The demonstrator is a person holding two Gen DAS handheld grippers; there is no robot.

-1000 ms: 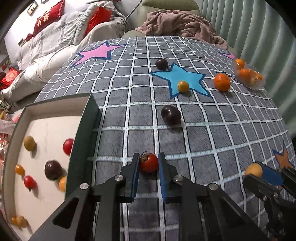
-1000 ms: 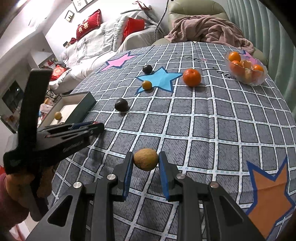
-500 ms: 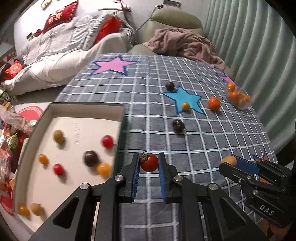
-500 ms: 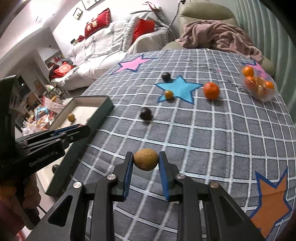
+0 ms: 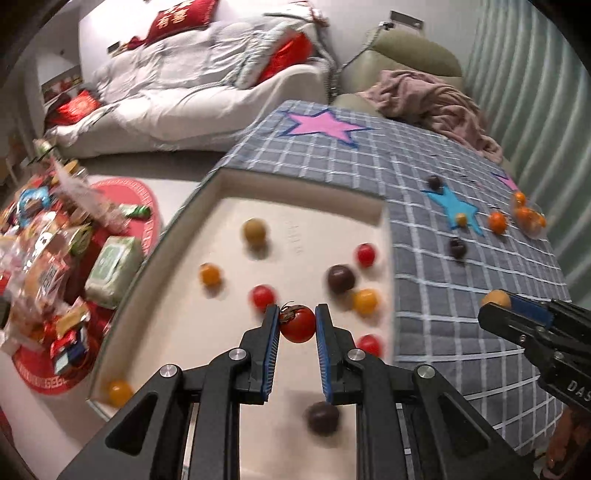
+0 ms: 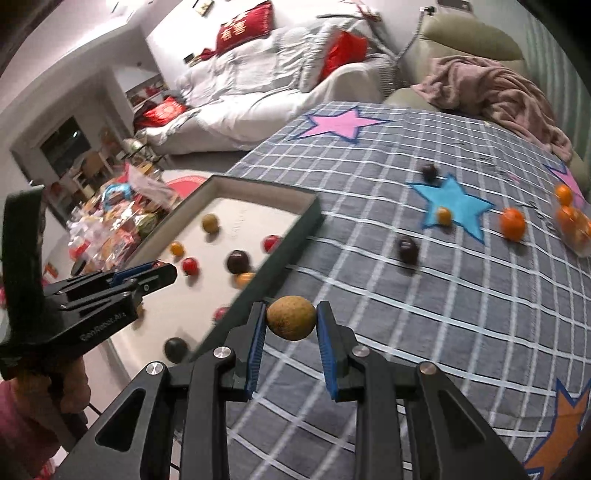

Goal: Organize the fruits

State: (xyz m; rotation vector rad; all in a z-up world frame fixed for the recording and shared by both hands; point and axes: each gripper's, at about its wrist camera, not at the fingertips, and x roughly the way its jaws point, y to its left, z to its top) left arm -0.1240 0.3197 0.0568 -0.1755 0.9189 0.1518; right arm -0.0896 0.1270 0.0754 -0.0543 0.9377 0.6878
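— While my left gripper point(image 5: 297, 326) sits low in the middle of its view, what does it hold?

— My blue pads are clamped on a red cherry tomato point(image 5: 298, 324), glossy and round, with a dried dark calyx at its upper left. It hangs over the cream floor of the tray point(image 5: 295, 188), which fills the centre. Blurred fruits lie around it: red, orange, dark purple, and a tan one point(image 5: 254, 229) towards the top. At the right edge my right gripper point(image 5: 496, 301) shows white letters "DAS", cut off by the frame.

— And the right wrist view?

— Low centre, my right gripper point(image 6: 291, 321) is closed on a tan round fruit point(image 6: 291, 318) with dull, speckled skin. It is above the grey checked cloth point(image 6: 461, 295), just beside the tray's dark wall point(image 6: 280, 251). On the cloth in the upper right lie two dark fruits, a small yellow one on the blue star point(image 6: 456, 205) and an orange point(image 6: 512, 222).

— Any writing?

— At the left, my left gripper point(image 6: 162, 269) bears blurred white lettering I can't read. A red cushion point(image 6: 243, 26) at the top carries characters, too soft to make out.
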